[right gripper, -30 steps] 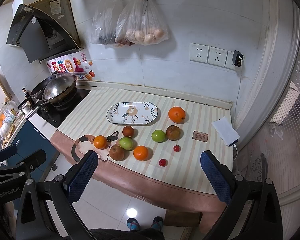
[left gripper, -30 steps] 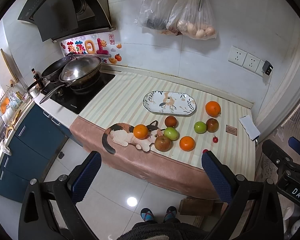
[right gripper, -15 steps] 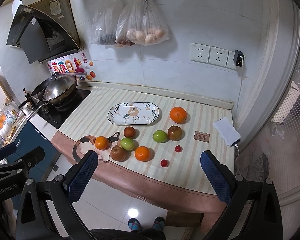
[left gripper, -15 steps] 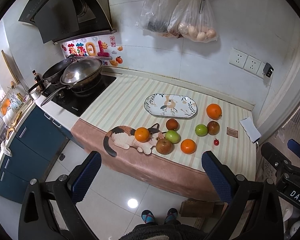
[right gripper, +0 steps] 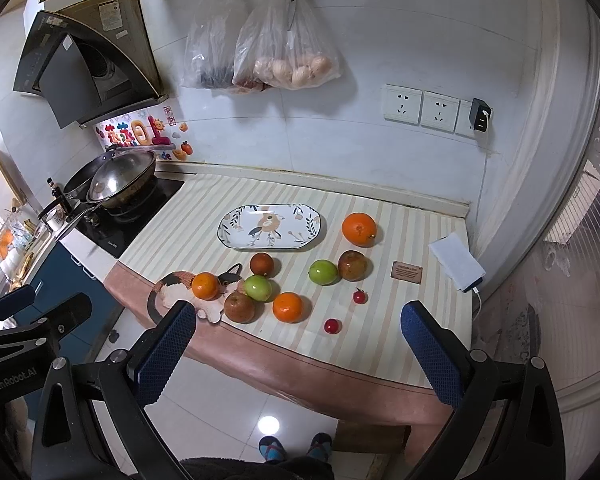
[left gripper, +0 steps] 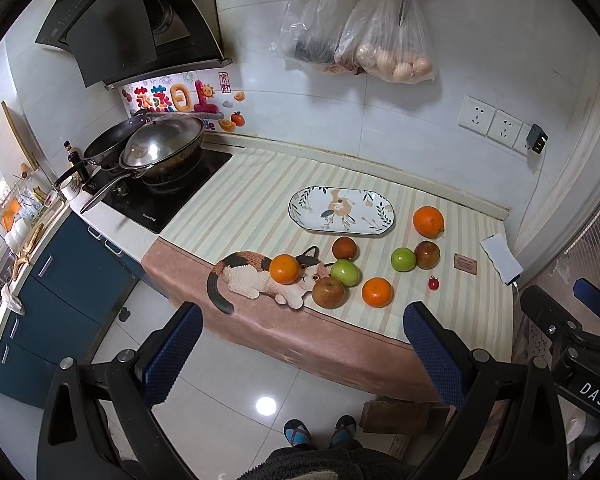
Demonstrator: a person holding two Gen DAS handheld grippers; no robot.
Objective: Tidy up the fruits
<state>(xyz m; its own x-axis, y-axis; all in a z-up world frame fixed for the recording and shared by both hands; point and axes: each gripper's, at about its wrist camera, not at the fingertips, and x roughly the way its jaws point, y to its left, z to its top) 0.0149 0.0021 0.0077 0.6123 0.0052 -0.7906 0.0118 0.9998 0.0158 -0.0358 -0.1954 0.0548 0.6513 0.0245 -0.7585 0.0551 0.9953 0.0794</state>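
Several fruits lie loose on the striped counter: a big orange [left gripper: 428,221] [right gripper: 359,229] at the back right, a green apple [left gripper: 403,259] [right gripper: 323,271] beside a reddish apple [left gripper: 427,254] [right gripper: 352,265], a small orange [left gripper: 376,291] [right gripper: 287,307], another green apple [left gripper: 345,272] [right gripper: 257,287], a brown apple [left gripper: 328,292] [right gripper: 239,307], a dark red fruit [left gripper: 344,248] [right gripper: 262,263], and an orange [left gripper: 284,268] [right gripper: 205,285] on a cat-shaped mat [left gripper: 248,280]. An oval patterned plate [left gripper: 341,211] [right gripper: 269,226] holds nothing. Left gripper [left gripper: 303,354] and right gripper [right gripper: 296,350] hang open, well short of the counter.
Two cherry tomatoes [right gripper: 359,296] [right gripper: 332,325] sit near the front right. A wok [left gripper: 162,146] stands on the hob at left. A white power bank [right gripper: 456,262] and a small card [right gripper: 406,271] lie at right. Bags [right gripper: 288,56] and scissors hang on the wall. A person's slippered feet [right gripper: 294,446] stand on the tiled floor below.
Both views have crept slightly closer to the counter; the fruits sit a little lower and larger. Nothing on the counter has moved and both grippers stay open.
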